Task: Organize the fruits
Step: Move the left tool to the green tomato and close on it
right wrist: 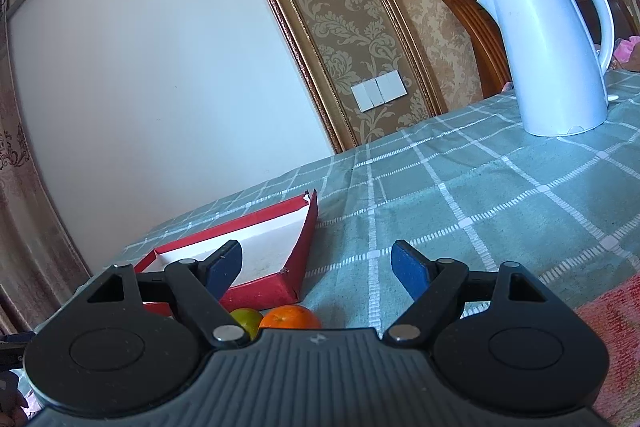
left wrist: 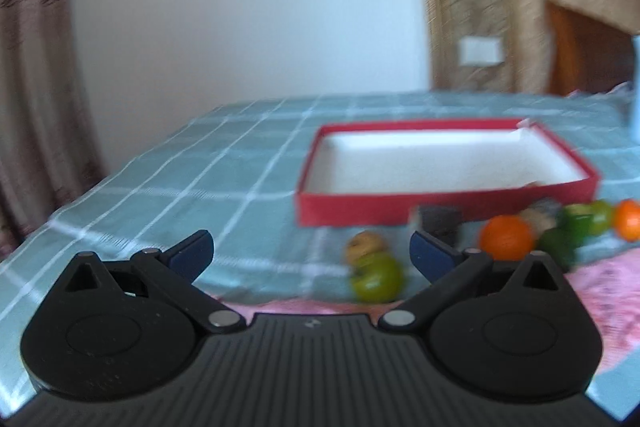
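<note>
Black ribbed housings fill the near edge of both wrist views. Left gripper (left wrist: 311,255) points slightly downward over the table, its blue-padded fingers (left wrist: 192,253) spread wide with nothing between them. Right gripper (right wrist: 317,269) also tilts gently down, fingers spread, gripping nothing.

Shallow red cardboard box with white lining (left wrist: 440,215) lies flat on the green checked tablecloth (left wrist: 180,179), its long axis running left to right in the left view, its opening facing up. Loose fruits sit along its near side, apart from the wall: a green round fruit (left wrist: 376,277) with a blurred yellowish piece just beyond it, an orange citrus fruit (left wrist: 506,237), and more green and orange pieces to the right. A white electric kettle (right wrist: 556,51) stands upright far right, well apart from the box, with bare cloth between.
</note>
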